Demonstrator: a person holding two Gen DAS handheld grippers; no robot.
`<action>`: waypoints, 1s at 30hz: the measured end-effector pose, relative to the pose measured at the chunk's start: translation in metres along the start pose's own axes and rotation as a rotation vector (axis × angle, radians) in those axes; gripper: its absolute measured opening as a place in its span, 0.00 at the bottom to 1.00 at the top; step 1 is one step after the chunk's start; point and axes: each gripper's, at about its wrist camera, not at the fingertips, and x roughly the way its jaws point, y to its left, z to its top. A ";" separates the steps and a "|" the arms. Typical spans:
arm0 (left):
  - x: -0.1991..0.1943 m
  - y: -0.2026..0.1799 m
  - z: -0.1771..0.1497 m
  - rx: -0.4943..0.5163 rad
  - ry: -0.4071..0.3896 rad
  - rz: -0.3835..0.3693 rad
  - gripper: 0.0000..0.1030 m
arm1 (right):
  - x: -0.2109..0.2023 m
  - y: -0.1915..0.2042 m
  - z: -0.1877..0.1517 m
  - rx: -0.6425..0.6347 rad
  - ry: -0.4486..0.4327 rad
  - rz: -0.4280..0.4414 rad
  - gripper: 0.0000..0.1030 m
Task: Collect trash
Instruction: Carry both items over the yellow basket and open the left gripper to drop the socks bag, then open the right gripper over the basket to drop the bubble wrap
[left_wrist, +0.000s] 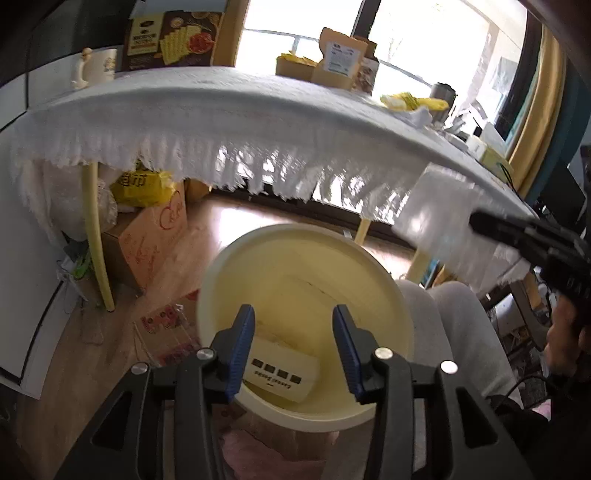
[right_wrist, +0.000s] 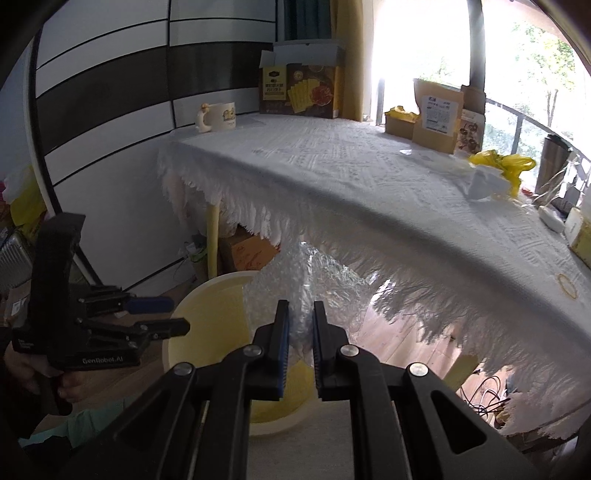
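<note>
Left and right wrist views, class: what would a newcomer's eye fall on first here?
First, the pale yellow bin on the floor below the table edge, with a small white box lying inside. Next, the crinkled bubble wrap pinched in the right gripper above the bin. Behind hangs the white fringed tablecloth.

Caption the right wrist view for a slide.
Right gripper carries bubble wrap toward the yellow bin.

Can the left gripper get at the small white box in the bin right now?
Probably yes: the left gripper is open right above the bin, and the white box lies uncovered between its fingers.
</note>
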 end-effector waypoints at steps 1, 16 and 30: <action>-0.002 0.003 0.001 -0.007 -0.009 0.004 0.45 | 0.003 0.003 0.000 -0.003 0.008 0.014 0.10; -0.014 0.036 0.014 -0.055 -0.071 0.109 0.47 | 0.048 0.025 -0.004 -0.031 0.113 0.125 0.41; -0.006 0.022 0.025 -0.037 -0.064 0.109 0.48 | 0.040 0.002 -0.009 0.015 0.095 0.107 0.41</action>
